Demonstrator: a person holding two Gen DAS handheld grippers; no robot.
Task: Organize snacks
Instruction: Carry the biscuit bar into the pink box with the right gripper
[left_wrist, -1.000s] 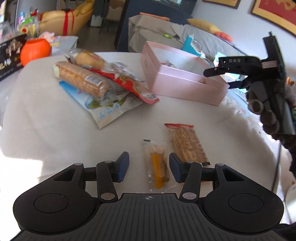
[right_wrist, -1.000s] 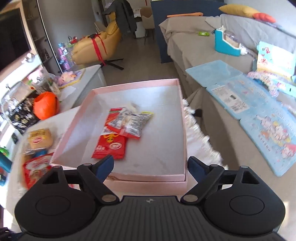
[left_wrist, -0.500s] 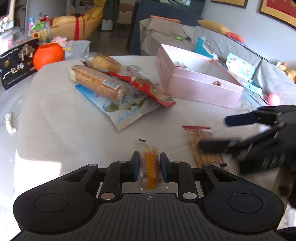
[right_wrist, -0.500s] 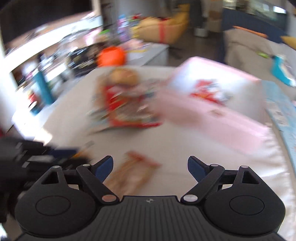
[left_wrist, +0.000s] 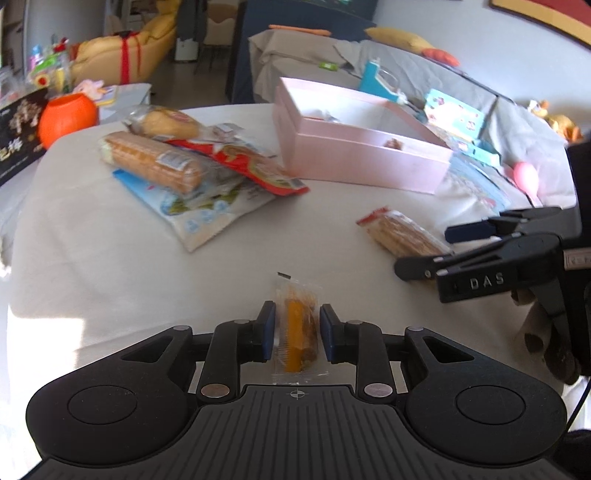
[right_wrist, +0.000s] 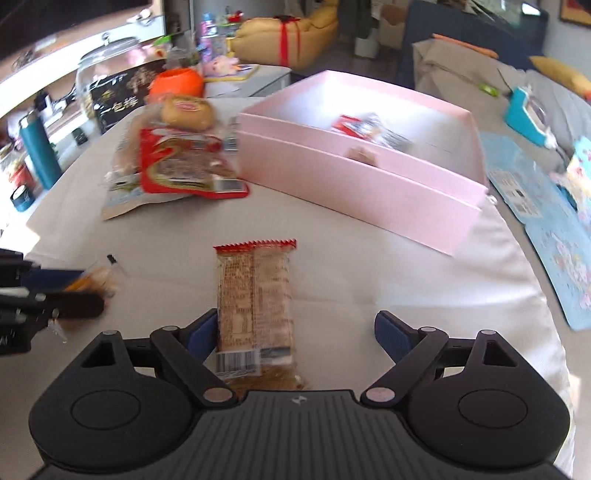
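Two claws at work: left claw (left_wrist: 294, 330) pinches a slim clear-wrapped orange snack stick (left_wrist: 297, 326) — the slick film could slip; right claw (right_wrist: 295, 334) gapes, off-centre, around a red-edged cracker packet (right_wrist: 255, 295).

Illumination is bright daylight. A hard sunlit patch lies on the worktop (left_wrist: 92, 258) at the left edge of the left wrist view; pale fabric there is close to overexposed. In the right wrist view, glare washes out the interior of the pink box (right_wrist: 369, 173), and the packets inside it are motion-blurred. The snack pile (right_wrist: 177, 166) beside the pink box is also smeared. Both views show strong fisheye curvature toward the borders, bending the room behind the pink box.
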